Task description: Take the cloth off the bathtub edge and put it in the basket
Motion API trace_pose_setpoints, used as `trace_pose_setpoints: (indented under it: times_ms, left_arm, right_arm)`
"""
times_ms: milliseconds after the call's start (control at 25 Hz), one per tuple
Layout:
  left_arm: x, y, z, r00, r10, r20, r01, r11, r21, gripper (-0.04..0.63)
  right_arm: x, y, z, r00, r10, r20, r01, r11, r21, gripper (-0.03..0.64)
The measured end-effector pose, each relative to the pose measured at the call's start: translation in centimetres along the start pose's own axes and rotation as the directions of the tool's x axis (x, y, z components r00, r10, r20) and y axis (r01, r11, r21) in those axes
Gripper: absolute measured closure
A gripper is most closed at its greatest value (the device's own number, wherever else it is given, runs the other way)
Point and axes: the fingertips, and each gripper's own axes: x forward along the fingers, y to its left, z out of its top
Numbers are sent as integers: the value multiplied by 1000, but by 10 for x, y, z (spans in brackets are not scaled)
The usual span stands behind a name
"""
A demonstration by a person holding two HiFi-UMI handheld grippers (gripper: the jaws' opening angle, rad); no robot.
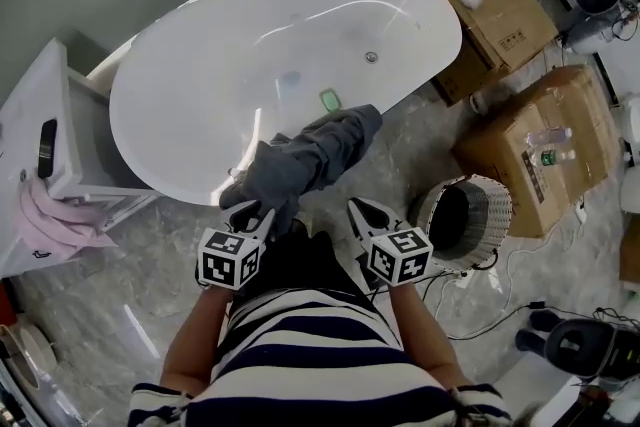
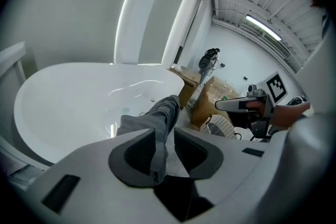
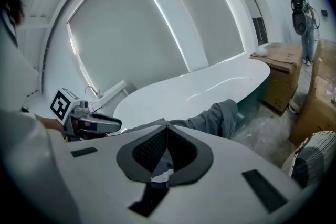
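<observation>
Marbled grey floor surrounds a white bathtub (image 1: 200, 95), with a small green thing (image 1: 329, 100) lying inside it. The grey cloth (image 1: 310, 155) drapes over the tub's 5 o'clock rim. The left gripper (image 1: 252, 213) has its jaws apart, the cloth hanging between them. The right gripper (image 1: 362, 210) has its jaws together and is empty. At its 3 o'clock stands the woven basket (image 1: 497, 198), dark inside.

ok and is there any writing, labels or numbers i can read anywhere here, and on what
No text is readable in any view.
Upper cardboard box: small dark print, too small to read.
Lower cardboard box: print on its side, too small.
Bottles on it: labels too blurred.
Cubes on left gripper and right gripper: square marker patterns, no letters.
</observation>
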Motion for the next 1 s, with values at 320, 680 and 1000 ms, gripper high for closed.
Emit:
trace_pose_setpoints:
  times_ms: [320, 680, 1000]
  left_arm:
    - [30, 22, -1, 999, 0, -47, -2, 999, -37, 487]
    - [34, 41, -16, 988, 91, -123, -97, 994, -48, 420]
    - [39, 75, -34, 949, 280, -148, -309, 922, -235, 346]
  right_arm:
    - [24, -10, 10, 996, -8, -86, 3, 999, -48, 591]
    - [45, -8, 12, 982, 56, -181, -70, 995, -73, 591]
    - [61, -12, 15, 949, 170, -265, -201, 975, -97, 591]
